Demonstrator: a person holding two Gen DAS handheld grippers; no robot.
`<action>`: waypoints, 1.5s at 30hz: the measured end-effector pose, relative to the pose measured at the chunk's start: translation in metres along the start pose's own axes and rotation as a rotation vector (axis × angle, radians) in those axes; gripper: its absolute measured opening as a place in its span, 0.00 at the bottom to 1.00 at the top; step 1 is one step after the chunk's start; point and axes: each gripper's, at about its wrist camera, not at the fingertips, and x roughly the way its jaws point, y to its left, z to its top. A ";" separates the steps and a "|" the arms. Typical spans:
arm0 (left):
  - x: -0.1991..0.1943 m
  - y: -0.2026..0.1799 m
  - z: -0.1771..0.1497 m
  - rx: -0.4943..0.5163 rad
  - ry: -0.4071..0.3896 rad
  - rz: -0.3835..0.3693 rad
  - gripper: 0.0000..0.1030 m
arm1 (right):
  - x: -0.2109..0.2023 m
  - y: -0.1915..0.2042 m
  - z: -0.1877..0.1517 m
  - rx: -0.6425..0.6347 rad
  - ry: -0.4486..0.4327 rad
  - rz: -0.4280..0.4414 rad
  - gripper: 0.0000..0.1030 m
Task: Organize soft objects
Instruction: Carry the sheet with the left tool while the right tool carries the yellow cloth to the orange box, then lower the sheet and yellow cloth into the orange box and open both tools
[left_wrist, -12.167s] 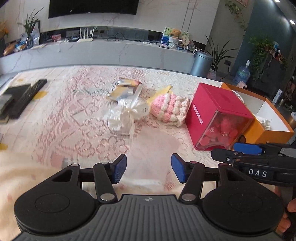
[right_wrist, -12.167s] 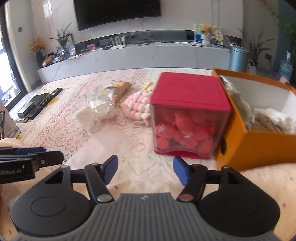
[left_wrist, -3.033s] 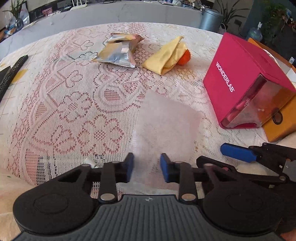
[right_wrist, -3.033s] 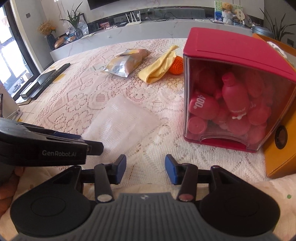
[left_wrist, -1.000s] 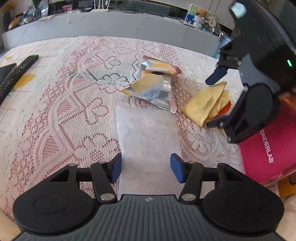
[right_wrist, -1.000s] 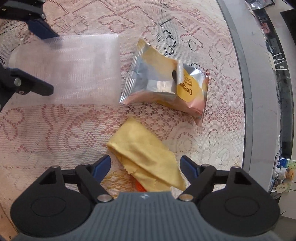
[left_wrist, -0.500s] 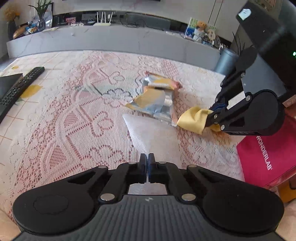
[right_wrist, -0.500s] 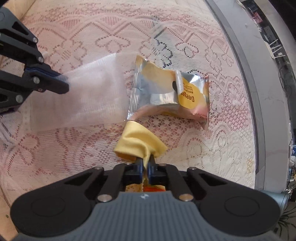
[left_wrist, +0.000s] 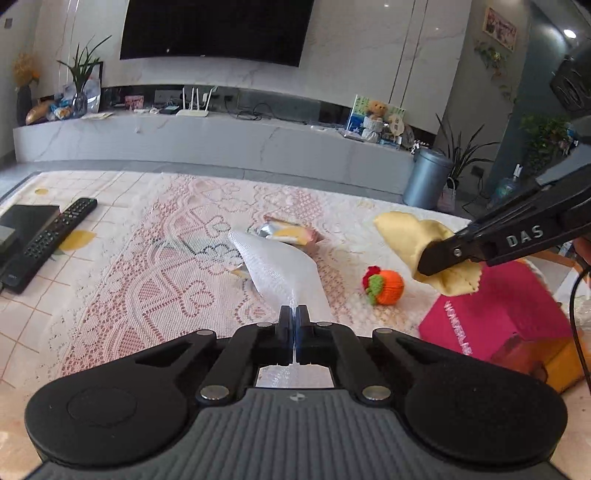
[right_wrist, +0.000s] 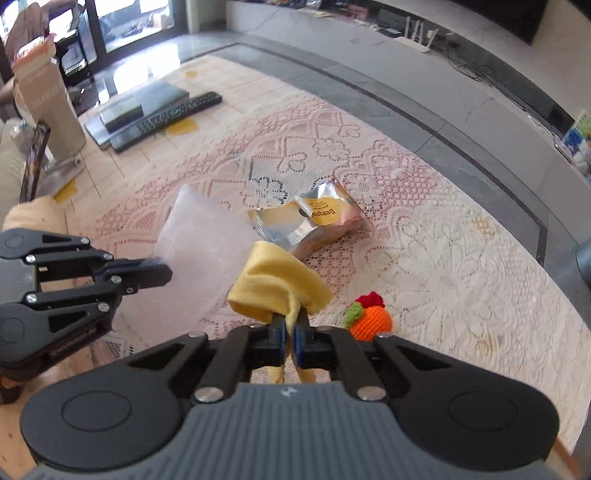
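My left gripper (left_wrist: 294, 314) is shut on the near edge of a translucent white foam sheet (left_wrist: 275, 269) and holds it lifted off the lace tablecloth; the sheet also shows in the right wrist view (right_wrist: 199, 251). My right gripper (right_wrist: 290, 325) is shut on a yellow cloth (right_wrist: 277, 284) and holds it in the air; the cloth shows in the left wrist view (left_wrist: 413, 236) at the right. A crocheted orange fruit (left_wrist: 384, 286) lies uncovered on the table, also in the right wrist view (right_wrist: 371, 319).
A silver and yellow snack bag (right_wrist: 314, 218) lies behind the sheet. A pink box (left_wrist: 495, 310) and an orange box (left_wrist: 561, 365) stand at the right. A remote (left_wrist: 48, 240) and a black device (left_wrist: 22, 221) lie at the far left.
Both grippers rose from the table with their loads. The yellow cloth came off the crocheted orange fruit, which now lies bare. The foam sheet lifted at its near edge.
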 end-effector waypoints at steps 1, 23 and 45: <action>-0.005 -0.004 0.001 -0.002 -0.005 -0.010 0.01 | -0.011 -0.002 -0.006 0.040 -0.023 0.004 0.02; -0.038 -0.192 0.056 0.120 -0.012 -0.475 0.01 | -0.209 -0.129 -0.213 0.577 -0.249 -0.211 0.02; 0.115 -0.295 0.041 0.226 0.263 -0.395 0.01 | -0.108 -0.252 -0.237 0.855 -0.172 -0.146 0.03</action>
